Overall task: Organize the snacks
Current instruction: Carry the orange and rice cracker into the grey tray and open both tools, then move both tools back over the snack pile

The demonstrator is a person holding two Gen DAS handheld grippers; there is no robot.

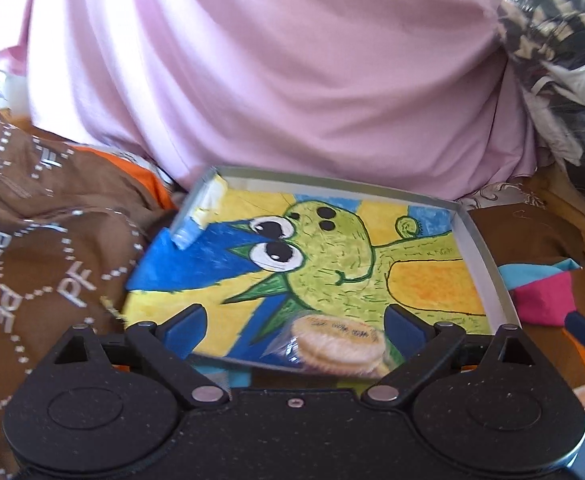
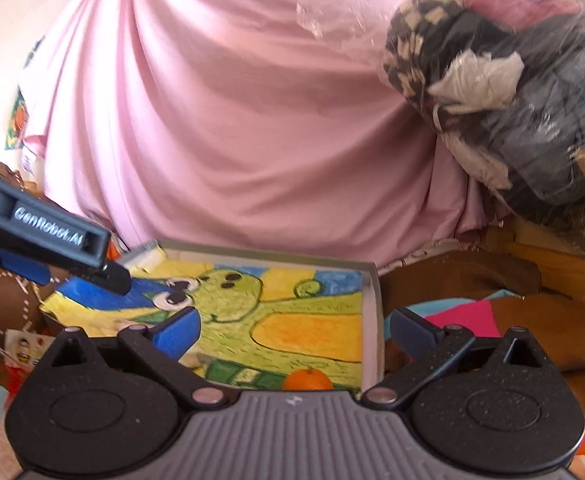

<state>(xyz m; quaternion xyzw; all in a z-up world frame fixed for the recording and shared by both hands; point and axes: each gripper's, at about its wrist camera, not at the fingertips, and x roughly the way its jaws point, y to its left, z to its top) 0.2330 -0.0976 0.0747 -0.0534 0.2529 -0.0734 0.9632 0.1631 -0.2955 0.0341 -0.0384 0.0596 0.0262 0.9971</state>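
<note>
A shallow grey tray (image 1: 480,248) lined with a drawing of a green creature lies on the cloths in front of me. A clear-wrapped stack of round sandwich biscuits (image 1: 338,344) rests on its near edge. My left gripper (image 1: 295,326) is open, its blue pads (image 1: 184,328) wide on either side of the biscuits without touching them. In the right wrist view a small orange (image 2: 307,380) sits at the tray's (image 2: 372,304) near edge. Above it my right gripper (image 2: 294,332) is open and holds nothing. The left gripper (image 2: 112,278) reaches over the tray's left side.
A big pink cloth bundle (image 1: 292,80) rises just behind the tray. At the right is a clear bag of clothes (image 2: 512,100), at the left a brown patterned fabric (image 1: 52,240). Pink and blue cloths (image 2: 464,316) lie right of the tray. A small snack packet (image 2: 22,350) lies at the left.
</note>
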